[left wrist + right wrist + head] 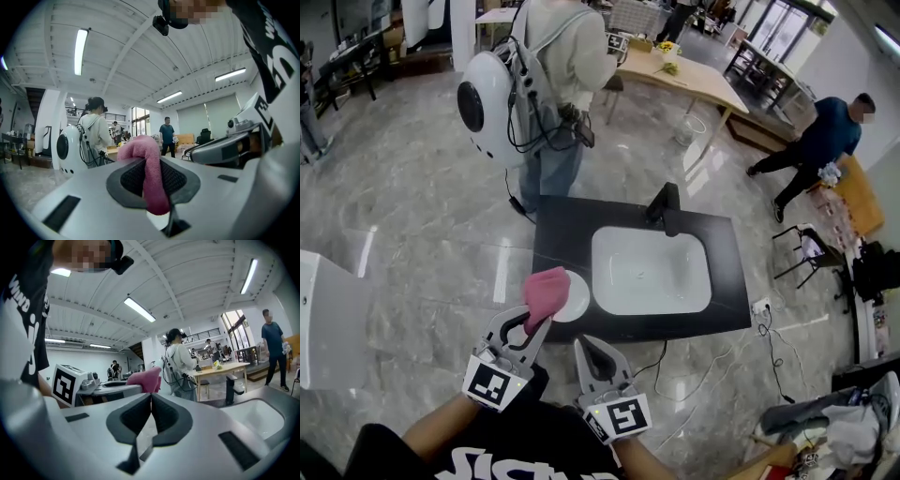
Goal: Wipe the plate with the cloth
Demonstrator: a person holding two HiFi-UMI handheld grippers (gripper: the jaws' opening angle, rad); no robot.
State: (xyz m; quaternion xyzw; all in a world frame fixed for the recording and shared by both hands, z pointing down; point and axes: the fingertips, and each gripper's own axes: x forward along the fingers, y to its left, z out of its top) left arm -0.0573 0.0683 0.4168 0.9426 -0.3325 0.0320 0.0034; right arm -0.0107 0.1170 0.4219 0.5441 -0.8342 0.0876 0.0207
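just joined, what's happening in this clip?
A person stands at a dark counter with a white sink, one hand-held gripper in each hand. The left hand-held gripper is clamped on a pink cloth, held near the white plate on the counter left of the sink. The right hand-held gripper is shut and empty beside it. Whether the cloth touches the plate yet can't be told.

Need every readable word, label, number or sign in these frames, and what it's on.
White lettering on the black shirt: cut off at the frame edge in the head view and warped in both gripper views; no whole word is readable.
Patterns on the left marker cube and right marker cube: black-and-white square codes, no letters or digits.
Nothing else carries legible text.
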